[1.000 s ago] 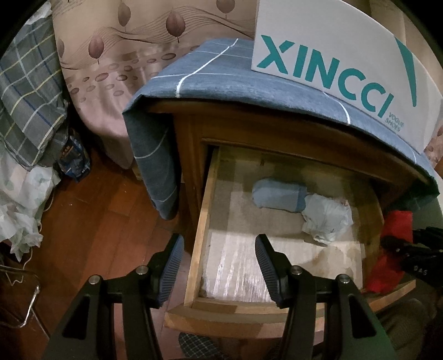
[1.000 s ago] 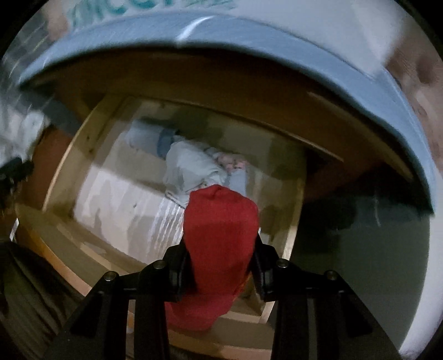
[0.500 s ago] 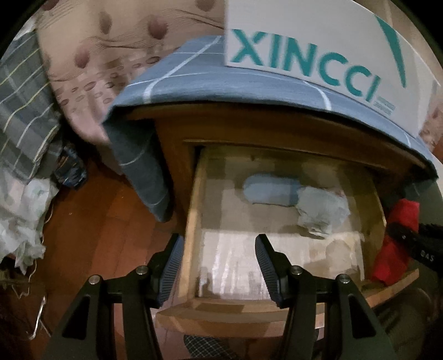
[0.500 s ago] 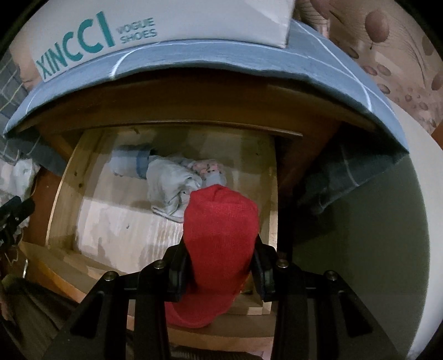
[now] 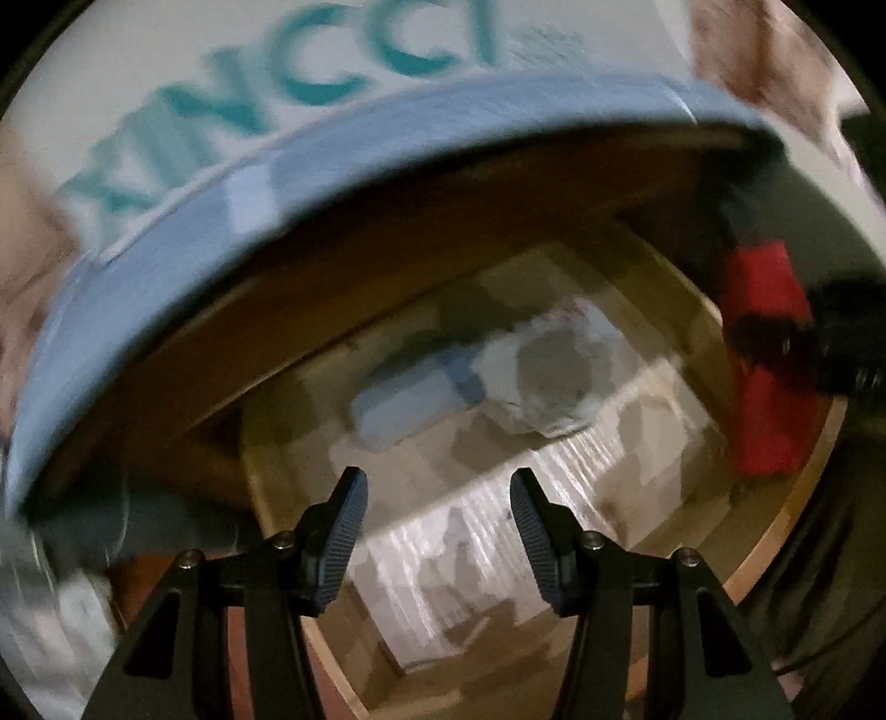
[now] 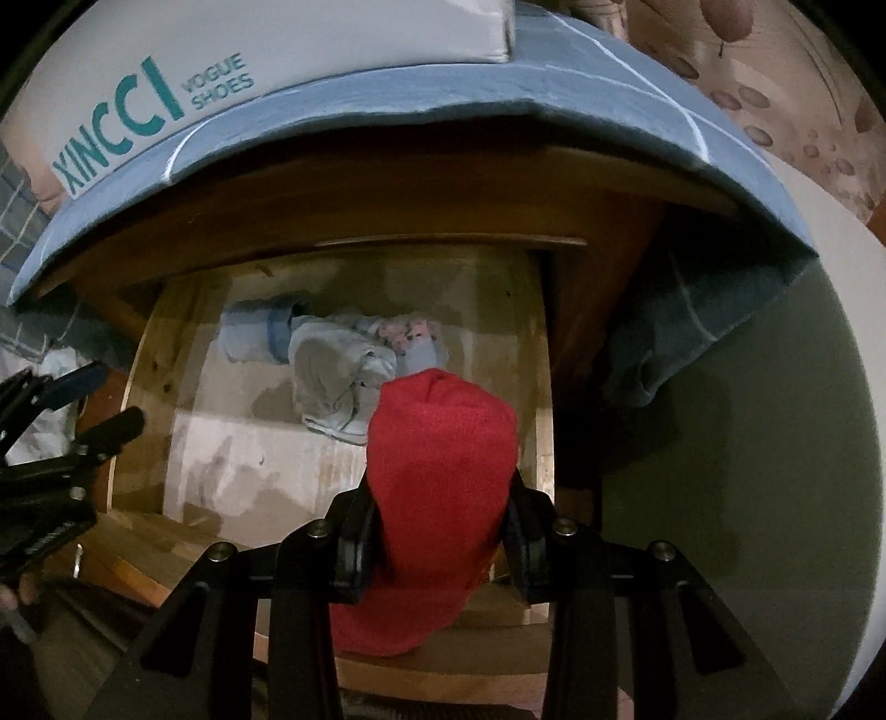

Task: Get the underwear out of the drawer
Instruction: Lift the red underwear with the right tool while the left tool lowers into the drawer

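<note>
The wooden drawer (image 6: 138, 382) stands open. At its back lie a rolled light-blue piece (image 6: 252, 335) and a crumpled pale bundle of underwear (image 6: 338, 382); both also show blurred in the left wrist view, the roll (image 5: 404, 407) and the bundle (image 5: 554, 371). My right gripper (image 6: 440, 534) is shut on a red knitted garment (image 6: 443, 459), held over the drawer's front right corner; it shows red in the left wrist view (image 5: 767, 360). My left gripper (image 5: 437, 531) is open and empty above the drawer's front left.
A blue cloth (image 6: 581, 83) covers the nightstand top and hangs down its right side. A white XINCCI shoe box (image 6: 277, 50) sits on it. A patterned bedspread (image 6: 803, 83) is at the far right.
My left gripper has swung fast toward and over the drawer, tilting; its view is blurred. My right gripper has stayed shut on the red garment and shifted slightly.
</note>
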Available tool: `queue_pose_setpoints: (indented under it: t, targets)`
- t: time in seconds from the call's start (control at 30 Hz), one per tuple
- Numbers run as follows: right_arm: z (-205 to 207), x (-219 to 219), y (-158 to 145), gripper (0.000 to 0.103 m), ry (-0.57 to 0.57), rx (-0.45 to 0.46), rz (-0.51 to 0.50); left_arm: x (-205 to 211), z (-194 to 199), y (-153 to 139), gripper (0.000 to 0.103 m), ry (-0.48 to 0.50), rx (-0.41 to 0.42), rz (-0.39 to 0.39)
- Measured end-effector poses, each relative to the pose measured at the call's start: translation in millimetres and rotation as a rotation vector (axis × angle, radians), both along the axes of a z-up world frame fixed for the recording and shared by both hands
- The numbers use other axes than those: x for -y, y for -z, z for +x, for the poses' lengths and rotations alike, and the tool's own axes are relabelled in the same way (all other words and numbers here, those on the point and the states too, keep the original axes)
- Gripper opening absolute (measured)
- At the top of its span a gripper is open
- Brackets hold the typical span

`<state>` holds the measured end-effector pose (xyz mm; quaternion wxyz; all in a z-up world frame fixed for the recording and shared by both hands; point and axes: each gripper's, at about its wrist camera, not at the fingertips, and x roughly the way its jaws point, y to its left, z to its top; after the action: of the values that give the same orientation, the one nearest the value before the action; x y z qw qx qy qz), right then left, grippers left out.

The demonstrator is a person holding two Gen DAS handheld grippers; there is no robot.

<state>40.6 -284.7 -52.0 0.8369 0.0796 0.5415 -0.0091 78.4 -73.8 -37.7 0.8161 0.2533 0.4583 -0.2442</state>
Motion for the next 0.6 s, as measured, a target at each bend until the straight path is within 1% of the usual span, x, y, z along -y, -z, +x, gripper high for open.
queue_pose_setpoints:
  t: [0.17,0.23,0.33,0.5,0.6]
  targets:
    - [-0.6,7.9,2.0,0.034,0.031,-0.007,0.042,29.4,4.2,30.3,0.055,0.179,-0.017,0.145]
    - [-0.5,8.6,2.6,0.034,0.037,-0.009,0.049,38.3,4.2,39.8,0.055,0.243,-0.021,0.188]
    - [-0.7,7.0,2.2,0.034,0.039,-0.011,0.052,53.6,4.9,52.1,0.055,0.341,0.005,0.247]
    - [-1.6,7.5,1.7,0.034,0.051,-0.011,0.064,72.0,4.3,67.7,0.055,0.462,0.07,0.314]
    - [-0.3,7.1,3.1,0.034,0.061,-0.019,0.083,79.8,8.7,74.2,0.055,0.51,0.093,0.319]
